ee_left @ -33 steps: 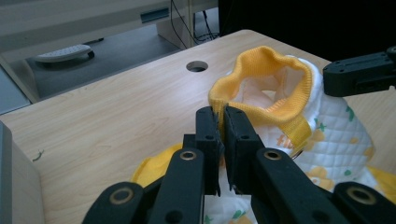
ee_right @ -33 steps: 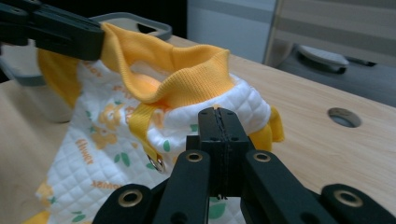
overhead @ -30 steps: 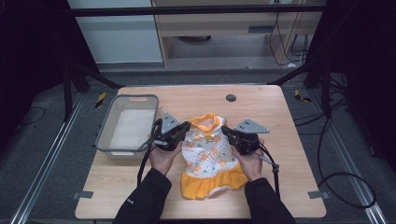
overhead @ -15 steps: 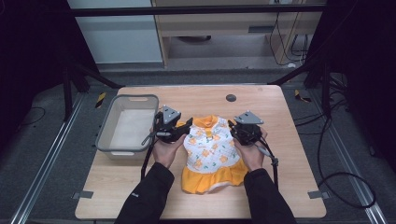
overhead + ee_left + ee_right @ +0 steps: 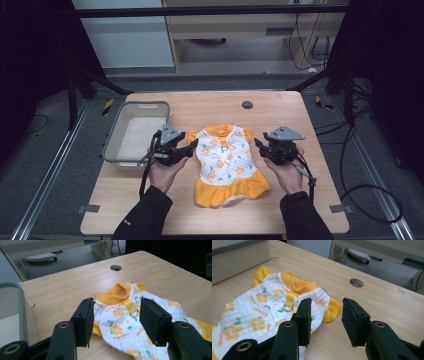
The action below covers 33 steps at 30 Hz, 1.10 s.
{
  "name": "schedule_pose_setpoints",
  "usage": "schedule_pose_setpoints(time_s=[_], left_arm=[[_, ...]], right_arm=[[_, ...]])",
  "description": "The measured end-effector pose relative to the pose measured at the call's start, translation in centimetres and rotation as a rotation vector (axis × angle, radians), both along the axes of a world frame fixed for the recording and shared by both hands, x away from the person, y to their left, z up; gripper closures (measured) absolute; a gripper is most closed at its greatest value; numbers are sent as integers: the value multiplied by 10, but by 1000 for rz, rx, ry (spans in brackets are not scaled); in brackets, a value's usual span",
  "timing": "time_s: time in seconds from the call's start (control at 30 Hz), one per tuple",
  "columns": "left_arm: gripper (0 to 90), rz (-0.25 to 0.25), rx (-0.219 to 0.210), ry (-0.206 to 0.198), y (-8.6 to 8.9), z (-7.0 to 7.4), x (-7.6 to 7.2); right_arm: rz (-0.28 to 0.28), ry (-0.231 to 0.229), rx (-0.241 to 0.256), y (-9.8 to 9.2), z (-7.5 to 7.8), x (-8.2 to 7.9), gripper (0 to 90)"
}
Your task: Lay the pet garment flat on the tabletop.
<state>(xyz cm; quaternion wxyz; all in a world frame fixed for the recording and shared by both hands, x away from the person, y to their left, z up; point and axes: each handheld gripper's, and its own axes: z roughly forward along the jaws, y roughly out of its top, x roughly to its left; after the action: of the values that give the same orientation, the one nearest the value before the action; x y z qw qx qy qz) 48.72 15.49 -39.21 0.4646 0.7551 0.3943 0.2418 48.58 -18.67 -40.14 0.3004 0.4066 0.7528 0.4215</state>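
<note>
- A small white dress (image 5: 224, 160) with orange flowers and an orange hem lies flat at the centre of the wooden counter (image 5: 210, 105), collar toward the far edge
- The left tool (image 5: 191, 146) sits just beside the dress's left sleeve, jaws apart and empty
- The right tool (image 5: 258, 145) sits just beside the right sleeve, jaws likewise apart
- A grey bin (image 5: 134, 134) stands at the left

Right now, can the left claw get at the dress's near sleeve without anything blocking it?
Probably yes. The left claw is open just beside the dress, its sleeve lying flat by one jaw, and nothing lies between them.
</note>
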Motion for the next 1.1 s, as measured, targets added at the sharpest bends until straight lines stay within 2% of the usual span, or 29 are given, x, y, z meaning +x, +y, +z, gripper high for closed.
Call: schedule_pose_setpoints(time_s=[0.1, 0.3, 0.4, 0.6, 0.7, 1.1], left_arm=[[454, -12, 17, 12, 10, -2, -15], [470, -34, 31, 17, 14, -8, -31], [483, -53, 27, 34, 15, -16, -41], [498, -71, 35, 59, 17, -29, -53], [510, -74, 70, 89, 19, -39, -57], [525, -116, 102, 156, 8, -56, -66]], right_arm=[[14, 12, 11, -9, -1, -11, 567], [20, 21, 29, -18, -2, -23, 552], [24, 41, 60, -24, -4, -32, 548], [41, 71, 77, -27, -12, -42, 544], [59, 105, 64, -27, -23, -47, 534], [88, 178, 29, -29, -47, -54, 540]])
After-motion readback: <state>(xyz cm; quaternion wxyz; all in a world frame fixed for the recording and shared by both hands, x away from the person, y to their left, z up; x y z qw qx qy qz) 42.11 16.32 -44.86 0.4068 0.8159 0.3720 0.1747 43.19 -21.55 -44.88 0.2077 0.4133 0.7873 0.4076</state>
